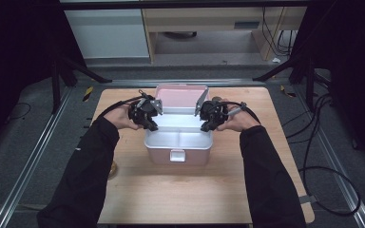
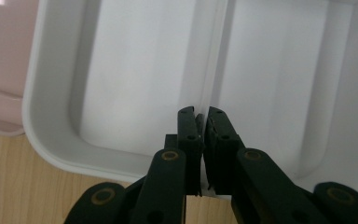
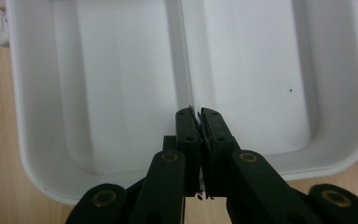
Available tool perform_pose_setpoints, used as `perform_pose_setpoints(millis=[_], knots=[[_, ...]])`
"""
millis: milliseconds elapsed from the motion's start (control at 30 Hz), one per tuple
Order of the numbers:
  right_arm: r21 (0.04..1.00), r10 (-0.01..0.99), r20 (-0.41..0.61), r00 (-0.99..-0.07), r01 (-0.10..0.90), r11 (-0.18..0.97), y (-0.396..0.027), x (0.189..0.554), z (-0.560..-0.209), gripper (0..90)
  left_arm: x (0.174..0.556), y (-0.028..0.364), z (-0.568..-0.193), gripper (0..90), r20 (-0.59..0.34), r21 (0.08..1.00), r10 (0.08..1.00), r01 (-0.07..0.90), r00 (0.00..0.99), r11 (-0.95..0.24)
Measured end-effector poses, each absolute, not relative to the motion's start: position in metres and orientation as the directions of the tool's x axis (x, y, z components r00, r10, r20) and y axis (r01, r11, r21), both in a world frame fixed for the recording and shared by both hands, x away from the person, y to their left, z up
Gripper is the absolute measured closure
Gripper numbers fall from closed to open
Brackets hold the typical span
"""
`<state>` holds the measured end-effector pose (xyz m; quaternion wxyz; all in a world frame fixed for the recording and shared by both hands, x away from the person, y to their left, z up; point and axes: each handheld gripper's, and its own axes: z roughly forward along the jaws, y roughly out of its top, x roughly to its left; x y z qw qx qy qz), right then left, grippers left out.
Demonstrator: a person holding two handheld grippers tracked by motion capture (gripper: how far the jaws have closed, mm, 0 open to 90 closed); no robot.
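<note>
Box: a pink box (image 1: 179,154) with its lid (image 1: 180,96) raised is shown at the middle of the bench (image 1: 195,199), slightly toward the far edge; its latch tab faces the near edge.
Tray: a white tray (image 1: 178,137) is seated in the box mouth; it is split by a central divider (image 2: 214,70) into two compartments, both seen to be empty.
Long axis: the tray is laid lengthwise across the bench, left edge to right edge; the divider is run from near to far.
Left tool: the left tool (image 1: 145,114) is held over the tray's left end; its jaws are seen pressed together with nothing between them (image 2: 202,122).
Right tool: the right tool (image 1: 212,115) is held over the tray's right end; its jaws are likewise clenched on nothing (image 3: 199,122).
Governing relation: the tray is flanked symmetrically, lying inward and below each tool; neither hand is judged nearer; contact with the rim cannot be told.
</note>
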<state>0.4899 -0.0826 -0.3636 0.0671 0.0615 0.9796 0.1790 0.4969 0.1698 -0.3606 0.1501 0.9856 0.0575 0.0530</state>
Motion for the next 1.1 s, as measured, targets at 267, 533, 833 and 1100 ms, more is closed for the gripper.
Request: perform_pose_setpoints(millis=[267,533,833,1100], knots=[[0.401,0.142,-0.157,-0.977,0.069,0.914,-0.084,0.482,-0.339,87.1,0.488,0.178,-0.333,85.8,0.127,0.348,0.132,0.081,0.983,-0.934],[0.402,0.124,-0.187,-0.975,0.040,0.915,-0.083,0.451,-0.313,87.6,0.454,0.177,-0.308,86.6,0.155,0.329,0.105,0.048,0.982,-0.943],[0.427,0.119,-0.199,-0.973,0.023,0.904,-0.088,0.405,-0.303,87.6,0.414,0.176,-0.296,87.2,0.156,0.337,0.084,0.027,0.984,-0.941],[0.445,0.095,-0.182,-0.979,0.004,0.895,-0.091,0.361,-0.320,88.6,0.364,0.172,-0.307,87.6,0.163,0.312,0.053,0.000,0.985,-0.950]])
